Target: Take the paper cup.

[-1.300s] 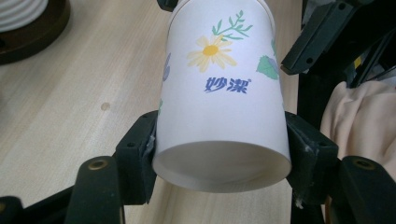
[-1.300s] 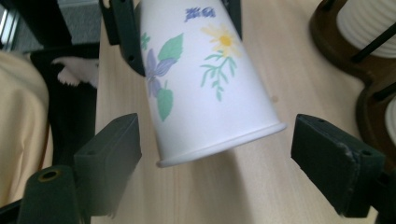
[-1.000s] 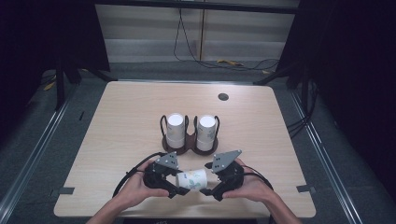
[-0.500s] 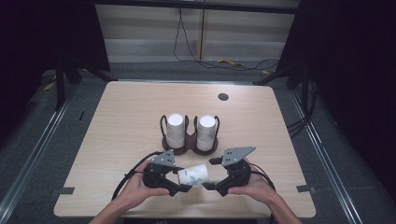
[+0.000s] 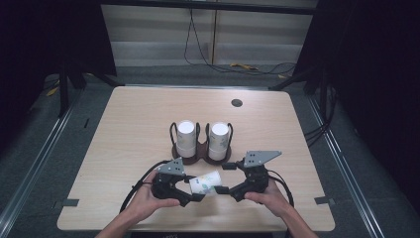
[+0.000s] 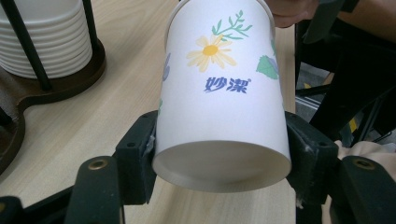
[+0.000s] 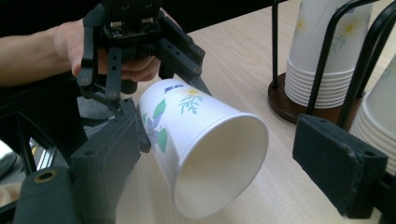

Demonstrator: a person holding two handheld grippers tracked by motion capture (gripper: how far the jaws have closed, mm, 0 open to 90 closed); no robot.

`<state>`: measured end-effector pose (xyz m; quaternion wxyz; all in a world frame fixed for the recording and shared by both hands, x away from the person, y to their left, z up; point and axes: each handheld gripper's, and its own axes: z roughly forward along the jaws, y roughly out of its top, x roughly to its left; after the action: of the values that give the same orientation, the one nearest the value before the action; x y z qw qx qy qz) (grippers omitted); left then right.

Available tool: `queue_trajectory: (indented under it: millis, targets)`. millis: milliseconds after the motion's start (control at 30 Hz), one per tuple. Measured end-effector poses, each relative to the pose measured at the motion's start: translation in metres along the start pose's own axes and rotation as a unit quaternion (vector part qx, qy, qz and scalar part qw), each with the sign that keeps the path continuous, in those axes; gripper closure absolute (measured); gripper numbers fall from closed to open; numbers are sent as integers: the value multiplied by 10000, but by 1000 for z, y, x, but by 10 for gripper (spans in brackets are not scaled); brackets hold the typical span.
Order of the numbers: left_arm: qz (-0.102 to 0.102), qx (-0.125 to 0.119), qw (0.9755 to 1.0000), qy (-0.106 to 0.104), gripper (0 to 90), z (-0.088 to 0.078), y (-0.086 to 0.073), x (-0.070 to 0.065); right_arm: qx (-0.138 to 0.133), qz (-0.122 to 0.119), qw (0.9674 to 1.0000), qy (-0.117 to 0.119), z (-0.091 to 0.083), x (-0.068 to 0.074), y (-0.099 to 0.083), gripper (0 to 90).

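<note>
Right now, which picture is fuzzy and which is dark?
High view: black on both sides, the table lit. Right gripper view: the near fingers look soft, the paper cup sharper. Left gripper view: the cup's flower print is crisp.

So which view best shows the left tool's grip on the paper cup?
The left gripper view: the left tool pinches the paper cup near its base. The right gripper view shows the cup's open mouth; the high view shows it small.

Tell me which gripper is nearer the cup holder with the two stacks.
Right, marginally. The right gripper sits just below the cup holder's right stack; the left gripper, shut on the paper cup, sits slightly lower, below its left stack.
</note>
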<state>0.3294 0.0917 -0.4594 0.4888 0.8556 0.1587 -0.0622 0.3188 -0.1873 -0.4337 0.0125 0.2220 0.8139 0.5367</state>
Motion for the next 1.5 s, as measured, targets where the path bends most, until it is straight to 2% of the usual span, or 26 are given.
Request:
queue_trajectory:
  millis: [133, 233, 367, 1033, 1233, 1500]
  targets:
    - [-1, -56, 10000, -22, 361, 0, 0, -1, -84, 95, 9999, 8, 0, -1, -1, 146]
    - [-17, -246, 9997, -66, 359, -1, 1, -2, -124, 107, 9999, 33, 0, -1, -1, 146]
    - [-36, -362, 9993, -72, 359, -2, 1, -2, -229, 141, 9996, 70, -1, -2, -1, 144]
    - [1, -651, 9979, 12, 359, -7, 5, -2, -382, 358, 9985, 159, 6, -7, 3, 136]
    - [47, -727, 9973, -12, 359, -8, 7, -3, -431, 464, 9975, 298, 10, -9, 3, 135]
    - [51, -783, 9969, 9, 359, -9, 8, -3, -552, 552, 9963, 349, 10, -12, 2, 134]
